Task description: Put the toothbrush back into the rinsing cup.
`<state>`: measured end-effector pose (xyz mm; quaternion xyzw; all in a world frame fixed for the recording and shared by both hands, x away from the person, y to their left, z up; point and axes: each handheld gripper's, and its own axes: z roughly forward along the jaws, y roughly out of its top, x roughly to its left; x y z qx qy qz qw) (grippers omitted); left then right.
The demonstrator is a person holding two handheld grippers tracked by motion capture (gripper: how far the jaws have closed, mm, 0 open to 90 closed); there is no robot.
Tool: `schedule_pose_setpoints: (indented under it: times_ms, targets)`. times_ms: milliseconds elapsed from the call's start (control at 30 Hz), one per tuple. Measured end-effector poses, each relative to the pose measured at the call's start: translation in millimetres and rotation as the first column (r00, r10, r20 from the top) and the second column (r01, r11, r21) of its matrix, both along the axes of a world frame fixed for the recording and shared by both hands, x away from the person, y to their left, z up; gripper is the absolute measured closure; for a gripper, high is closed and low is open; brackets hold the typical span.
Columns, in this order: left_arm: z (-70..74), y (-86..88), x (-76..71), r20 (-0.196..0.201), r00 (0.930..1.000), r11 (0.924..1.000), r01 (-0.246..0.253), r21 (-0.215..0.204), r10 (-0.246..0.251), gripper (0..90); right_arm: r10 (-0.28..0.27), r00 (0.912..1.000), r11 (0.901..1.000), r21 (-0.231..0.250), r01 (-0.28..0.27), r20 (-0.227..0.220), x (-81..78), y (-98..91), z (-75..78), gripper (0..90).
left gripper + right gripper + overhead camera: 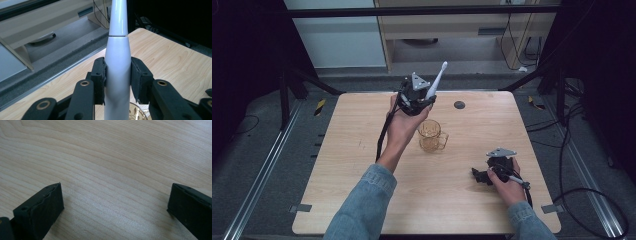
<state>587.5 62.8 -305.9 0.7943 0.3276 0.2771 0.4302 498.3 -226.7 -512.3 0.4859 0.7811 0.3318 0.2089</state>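
A white electric toothbrush (436, 82) is clamped in my left gripper (416, 97), which is raised above the far middle of the wooden table (362, 125). In the left gripper view both black pads (98, 77) press on the toothbrush handle (118, 65), and its neck runs up out of frame. Just below and in front of that hand stands a clear amber glass mug (432, 136), whose rim shows under the handle (136, 115). My right gripper (482, 176) rests low over the table's near right. Its jaws stand wide apart with bare wood between them (115, 195).
A small dark round disc (459, 105) sits in the tabletop at the far right of centre. Black cables (592, 195) trail on the floor to the right. Metal frame legs (307, 80) and a cabinet (452, 30) stand beyond the far edge.
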Motion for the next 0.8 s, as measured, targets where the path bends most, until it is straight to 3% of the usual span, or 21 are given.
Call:
schedule_pose_setpoints:
  times_ms: [800]
  targets:
    - [-14.1, -17.5, 8.0, 0.042, 0.9985, 0.9979, 0.037, -0.054, -0.034, 66.8, -0.001, 1.0, 1.0, 0.001, 0.001, -0.001, -0.1, 0.1, 0.0, 0.3]
